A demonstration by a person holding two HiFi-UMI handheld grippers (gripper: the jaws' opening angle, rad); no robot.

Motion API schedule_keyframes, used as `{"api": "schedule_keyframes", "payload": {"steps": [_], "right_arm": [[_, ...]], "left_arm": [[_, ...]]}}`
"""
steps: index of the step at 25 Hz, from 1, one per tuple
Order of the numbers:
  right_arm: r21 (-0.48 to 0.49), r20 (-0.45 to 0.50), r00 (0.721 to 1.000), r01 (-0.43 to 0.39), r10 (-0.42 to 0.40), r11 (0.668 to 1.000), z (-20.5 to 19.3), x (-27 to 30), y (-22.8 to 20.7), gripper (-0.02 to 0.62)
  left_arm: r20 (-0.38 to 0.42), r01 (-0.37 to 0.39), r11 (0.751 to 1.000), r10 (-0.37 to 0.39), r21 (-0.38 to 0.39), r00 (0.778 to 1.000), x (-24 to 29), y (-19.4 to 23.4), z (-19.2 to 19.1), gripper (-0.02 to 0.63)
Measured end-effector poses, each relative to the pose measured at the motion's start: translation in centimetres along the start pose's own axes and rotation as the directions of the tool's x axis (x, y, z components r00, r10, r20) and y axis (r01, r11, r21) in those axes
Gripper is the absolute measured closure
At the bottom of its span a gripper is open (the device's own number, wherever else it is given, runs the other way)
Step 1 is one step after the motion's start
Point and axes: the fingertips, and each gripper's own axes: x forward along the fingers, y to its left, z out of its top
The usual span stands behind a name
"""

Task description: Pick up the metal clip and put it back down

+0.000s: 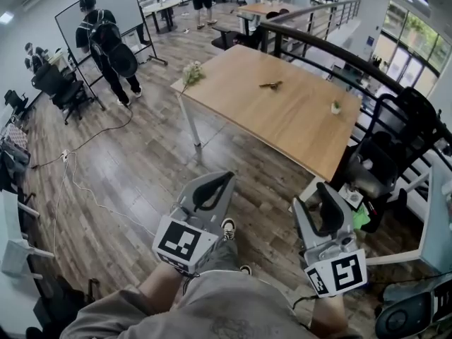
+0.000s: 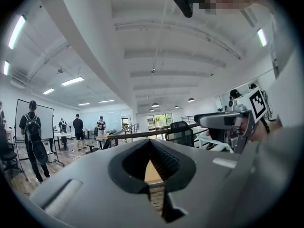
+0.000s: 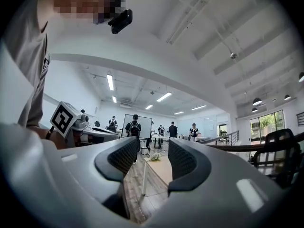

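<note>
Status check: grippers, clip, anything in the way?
Left gripper shut, empty; right gripper open, empty. Metal clip untouched on the wooden table, far ahead. Bouquet and small pot both apart from clip.

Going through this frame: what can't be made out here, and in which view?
- Head view: dark object on the table, too small to confirm as the metal clip.
- Head view: pale item near the table's edge, too small to identify.
- Left gripper view: the left gripper blocks nearly all of the table; no clip shows.
- Right gripper view: the right gripper leaves only a table corner showing.
</note>
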Motion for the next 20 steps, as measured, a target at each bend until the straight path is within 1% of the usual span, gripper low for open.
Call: {"api": "schedule_keyframes", "payload": {"steps": [2, 6, 8, 14, 20], "right_arm": [[0.001, -0.009, 1.0, 0.003, -0.003, 1.0, -0.6, 0.9, -0.5, 0.403], [0.002, -0.027, 1.0, 0.002, -0.002, 1.0, -1.5, 3.4, -1.8, 0.405], [0.002, -0.038, 0.999, 0.001, -0.001, 1.0, -2.0, 5.1, -2.7, 0.405], [0.005, -0.077, 0.997, 0.009, -0.009, 1.0, -4.0, 11.0, -5.8, 0.405], [-0.022, -0.156, 0.988, 0.019, -0.023, 1.0, -6.1, 18.1, -8.4, 0.405]], "left_arm": [[-0.012, -0.002, 1.0, 0.002, -0.023, 1.0, 0.8, 0.5, -0.4, 0.606], [0.0, 0.003, 1.0, -0.003, -0.001, 1.0, 3.0, 2.5, -0.7, 0.606], [-0.008, 0.001, 1.0, -0.001, -0.015, 1.0, 4.3, 3.8, -1.0, 0.606], [-0.018, 0.01, 1.0, -0.01, -0.017, 1.0, 9.4, 8.3, -2.3, 0.606], [-0.042, 0.046, 0.999, -0.047, -0.022, 0.998, 14.9, 13.5, -3.3, 0.606]]}}
